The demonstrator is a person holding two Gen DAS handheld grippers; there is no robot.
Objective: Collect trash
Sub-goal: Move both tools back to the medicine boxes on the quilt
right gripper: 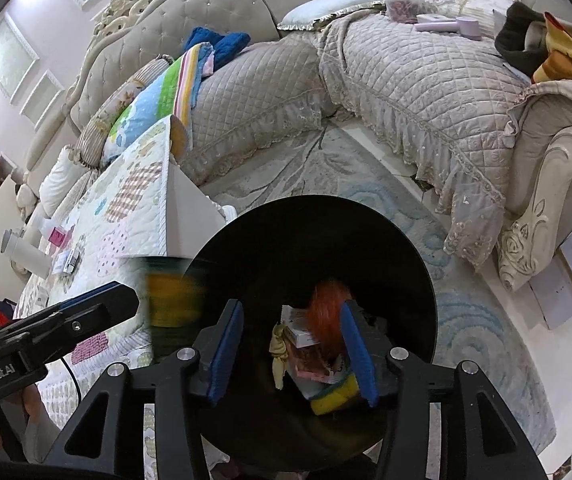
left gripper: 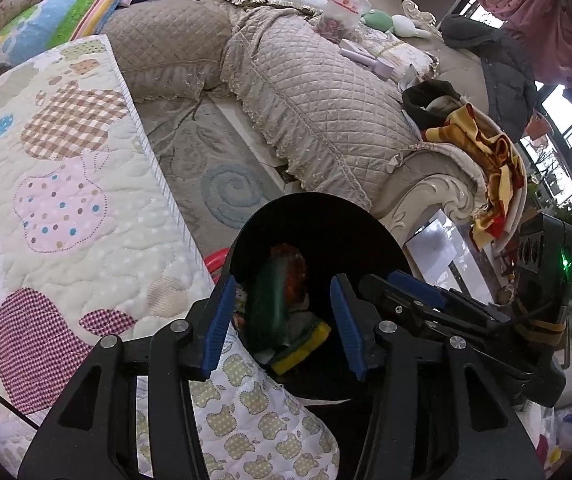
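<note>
Below both grippers at lower centre, a round black bin (right gripper: 398, 248) holds sponges and wrappers; left gripper (left gripper: 281, 316) and right gripper (right gripper: 294, 350) hang released, beside a quilted patchwork cover (left gripper: 65, 208).

Quilted table and patterned rug

We see a white cylinder (right gripper: 25, 254) and small packets (right gripper: 65, 262) on the patchwork quilt (right gripper: 133, 216); a black bin (right gripper: 366, 232) stands on the rug (right gripper: 478, 320).

Trash bin (right gripper: 386, 240): smooth black plastic, slight sheen. Sponge (left gripper: 306, 346) in it: yellow foam, green scouring face. Quilt (left gripper: 65, 200): stitched matt cotton patchwork. Sofa cover (left gripper: 326, 100): quilted beige fabric, lace trim. Gripper pads (left gripper: 219, 320): blue rubbery, ribbed; frames matt black plastic, metal screws. Rug (right gripper: 478, 320): looped pile.
</note>
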